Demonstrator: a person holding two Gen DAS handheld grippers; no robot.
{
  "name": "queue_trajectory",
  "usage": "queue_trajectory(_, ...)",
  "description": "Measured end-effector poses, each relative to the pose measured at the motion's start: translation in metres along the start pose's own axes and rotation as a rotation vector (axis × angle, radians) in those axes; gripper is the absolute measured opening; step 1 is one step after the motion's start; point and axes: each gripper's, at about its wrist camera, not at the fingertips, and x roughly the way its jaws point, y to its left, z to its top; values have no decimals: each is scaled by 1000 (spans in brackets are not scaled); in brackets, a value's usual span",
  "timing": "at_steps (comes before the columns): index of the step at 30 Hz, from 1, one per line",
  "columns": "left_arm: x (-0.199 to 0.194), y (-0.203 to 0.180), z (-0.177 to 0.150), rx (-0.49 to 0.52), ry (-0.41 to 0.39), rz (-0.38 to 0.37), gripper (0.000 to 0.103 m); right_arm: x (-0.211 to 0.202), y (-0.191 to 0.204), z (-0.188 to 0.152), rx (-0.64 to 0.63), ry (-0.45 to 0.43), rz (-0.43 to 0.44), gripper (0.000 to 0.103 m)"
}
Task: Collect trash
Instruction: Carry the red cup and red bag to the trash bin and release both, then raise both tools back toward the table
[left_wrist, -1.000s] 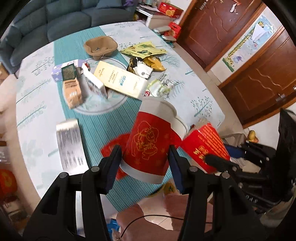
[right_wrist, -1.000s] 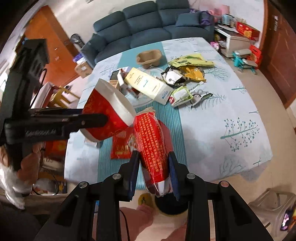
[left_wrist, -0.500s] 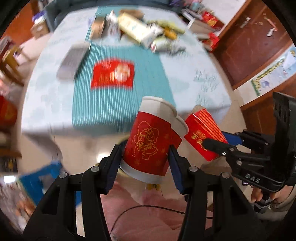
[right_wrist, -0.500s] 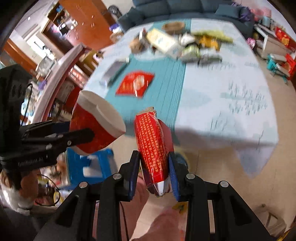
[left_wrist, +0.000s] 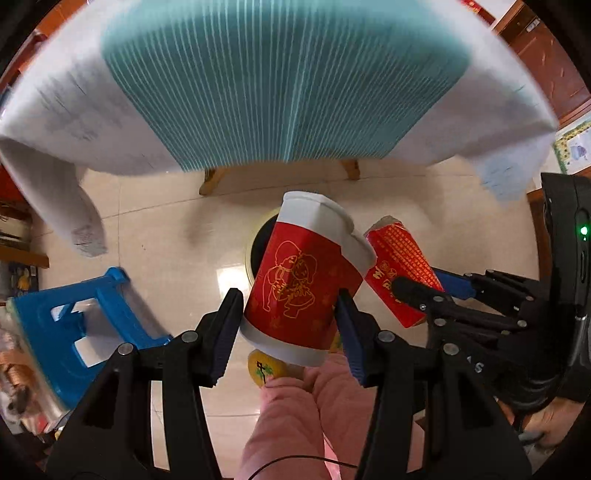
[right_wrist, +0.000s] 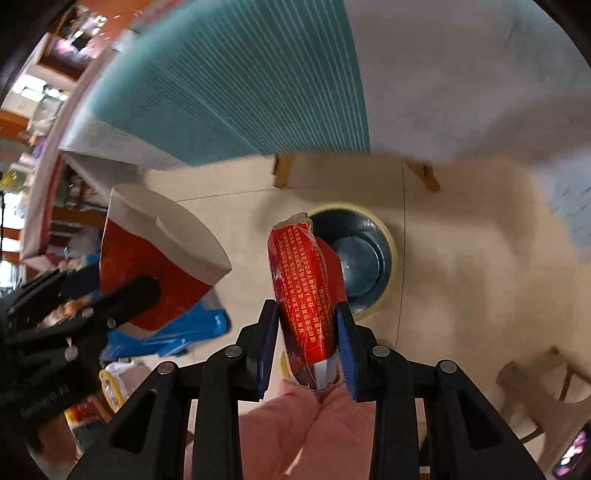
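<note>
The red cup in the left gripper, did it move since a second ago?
Yes. The red cup, clamped in the left gripper, was over the table before; now it hangs past the table's edge above the bin on the floor.

Gold Chinese text on red packet (right_wrist: 306, 295), unreadable; "AS" on right hand-held gripper (left_wrist: 410, 291).

A table (left_wrist: 207, 181) draped in a white-and-teal cloth (left_wrist: 280, 85) fills twelve o'clock above glossy beige floor tiles (left_wrist: 166, 236), a blue plastic stool (left_wrist: 92, 317) at eight o'clock.
</note>
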Motion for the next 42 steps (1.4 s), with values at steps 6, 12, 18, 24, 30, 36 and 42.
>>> queue_trajectory(6, 88, 2, -5, 7, -9, 24, 49, 93, -25, 1, 69, 17, -21, 36)
queue_trajectory(12, 148, 10, 4, -21, 31, 9, 63, 148, -55, 22, 152, 11, -29, 71)
queue_trajectory(18, 153, 28, 13, -64, 17, 16, 85, 162, -77, 26, 225, -8, -33, 82)
queue_trajectory(24, 127, 36, 17, -49, -26, 41, 85, 148, -72, 20, 237, -16, -55, 86)
queue_trajectory(30, 77, 43, 15, -68, -54, 46, 85, 114, -62, 11, 236, -21, -67, 86)
queue_trajectory(36, -3, 45, 13, -70, -104, 57, 85, 36, -36, 1, 204, -61, -28, 86)
queue_trajectory(42, -103, 39, 10, -38, -172, 69, 85, -63, -2, -5, 161, -116, 26, 86)
